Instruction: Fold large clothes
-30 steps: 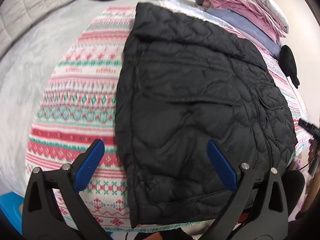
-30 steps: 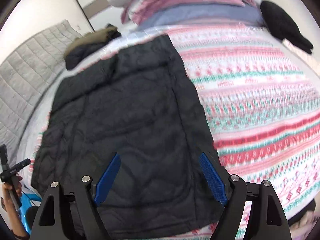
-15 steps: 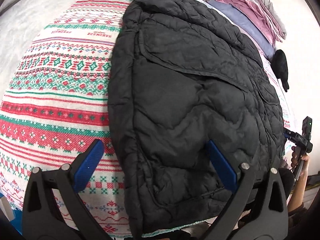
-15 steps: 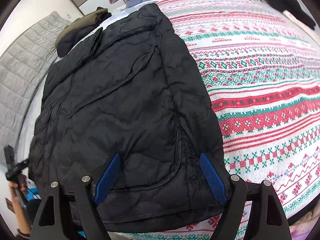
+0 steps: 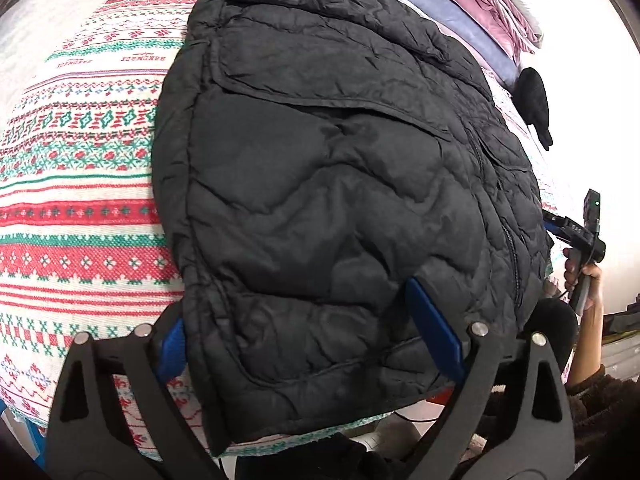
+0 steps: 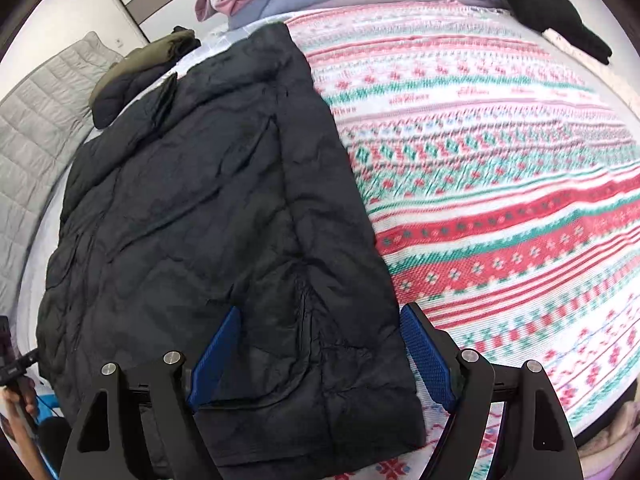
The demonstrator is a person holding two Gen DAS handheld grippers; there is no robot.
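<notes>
1. Both grippers have sunk onto the jacket (image 5: 340, 184) lying on the blanket (image 5: 80, 216).
2. Left gripper (image 5: 316, 336) closing around the hem corner, not yet pinching; right gripper (image 6: 320, 356) spread, ungripped.
3. Risk: puffy fabric slips (pinching one layer only).

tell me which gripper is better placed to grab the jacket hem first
Left, slightly. The left gripper has the jacket corner between closing jaws; the right gripper only straddles its corner, open.

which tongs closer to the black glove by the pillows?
Right. The right tongs straddle the jacket's right hem corner, glove side; left tongs, closing with the left hem corner between them, sit across the jacket.
</notes>
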